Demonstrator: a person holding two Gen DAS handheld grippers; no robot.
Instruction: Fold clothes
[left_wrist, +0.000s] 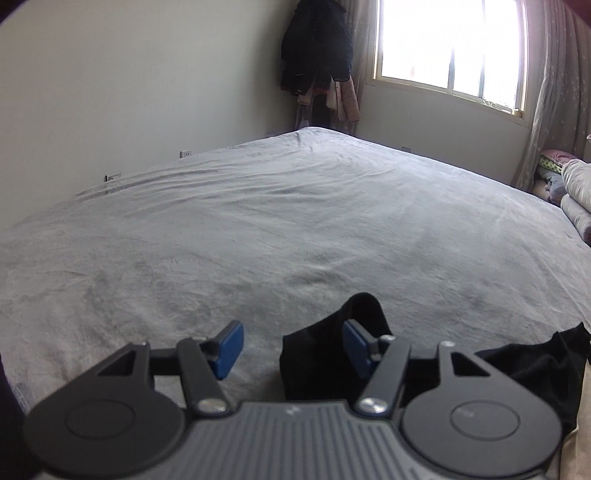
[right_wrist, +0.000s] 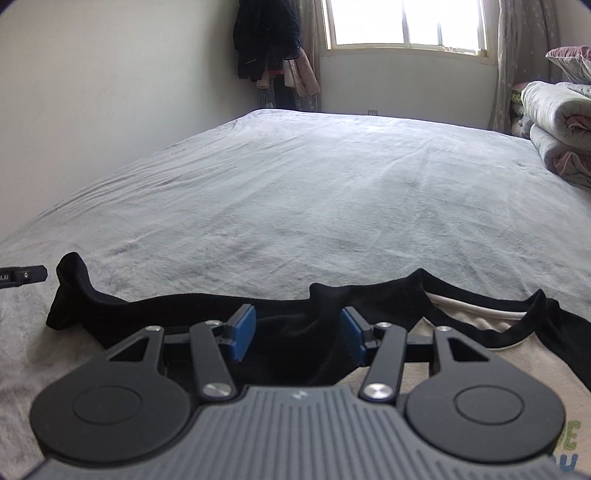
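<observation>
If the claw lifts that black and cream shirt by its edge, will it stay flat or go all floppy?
Probably floppy: the shirt already lies in soft wavy bumps on the bed, and its black sleeve has crumpled. It looks thin, so likely light. It would probably drag along the fuzzy cover rather than slide.

Each gripper, left and right, is built of black linkage arms, silver screws, blue pads and a ribbed grey housing.
</observation>
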